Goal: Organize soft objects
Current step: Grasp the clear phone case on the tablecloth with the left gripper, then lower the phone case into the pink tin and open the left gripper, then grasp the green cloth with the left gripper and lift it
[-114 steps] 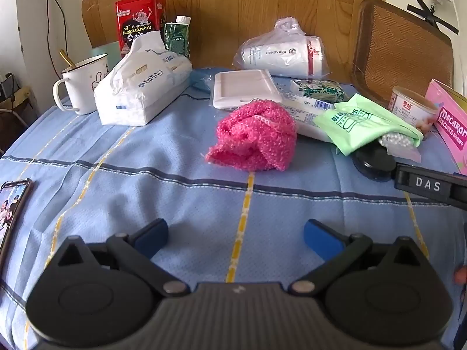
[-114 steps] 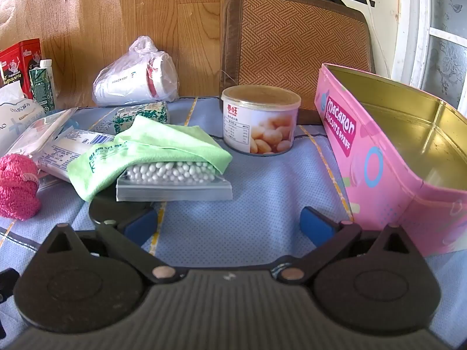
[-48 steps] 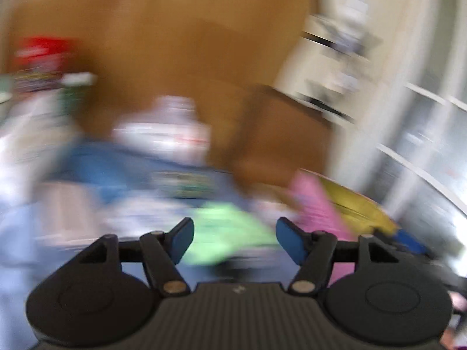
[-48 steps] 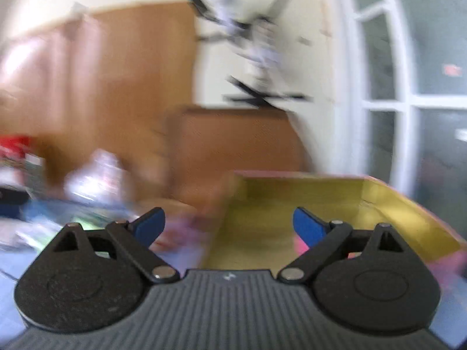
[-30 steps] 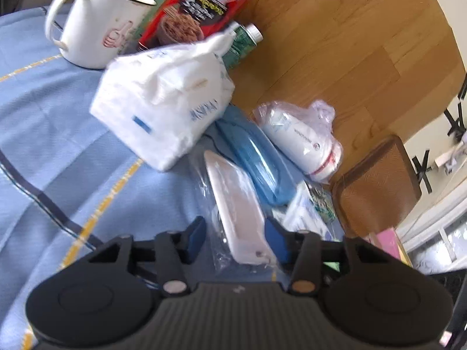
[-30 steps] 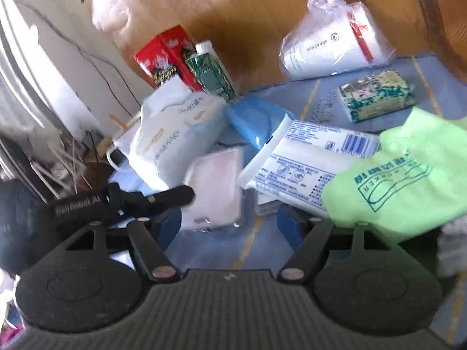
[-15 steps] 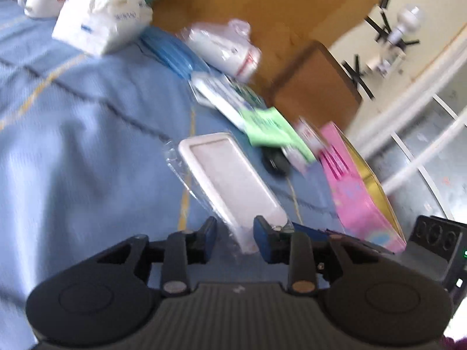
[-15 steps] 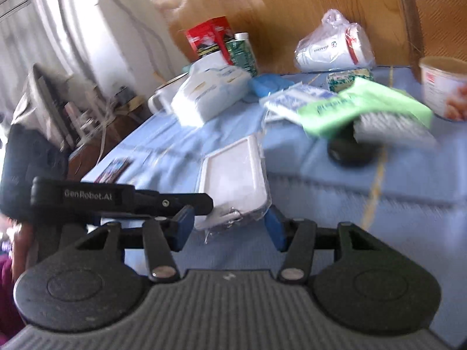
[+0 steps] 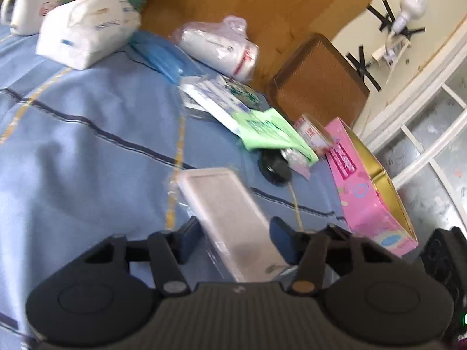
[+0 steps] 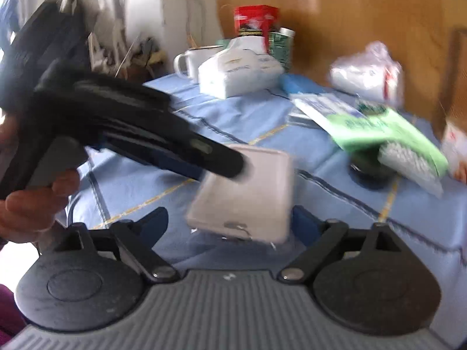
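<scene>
A flat white pack in clear plastic wrap (image 9: 230, 218) is held in the air above the blue tablecloth, and it also shows in the right wrist view (image 10: 248, 195). My left gripper (image 9: 236, 242) has its blue pads on both sides of the pack's near end; in the right wrist view its black body (image 10: 122, 134) reaches the pack from the left. My right gripper (image 10: 230, 224) is open, its pads wide apart around the pack's near edge. The open pink tin (image 9: 370, 186) stands to the right.
On the blue tablecloth (image 9: 73, 145) lie a tissue pack (image 9: 87, 26), a white mug (image 9: 29, 3), a blue pouch (image 9: 163, 55), a bagged cup stack (image 9: 219, 46), a green cloth (image 9: 271, 134), a black disc (image 9: 274, 166) and a small can (image 9: 312, 137). A chair back (image 9: 318, 84) stands behind.
The pink fuzzy item is gone from the cloth. My left gripper took the white pack and carried it toward the front right. My right gripper's pads have spread wider around it.
</scene>
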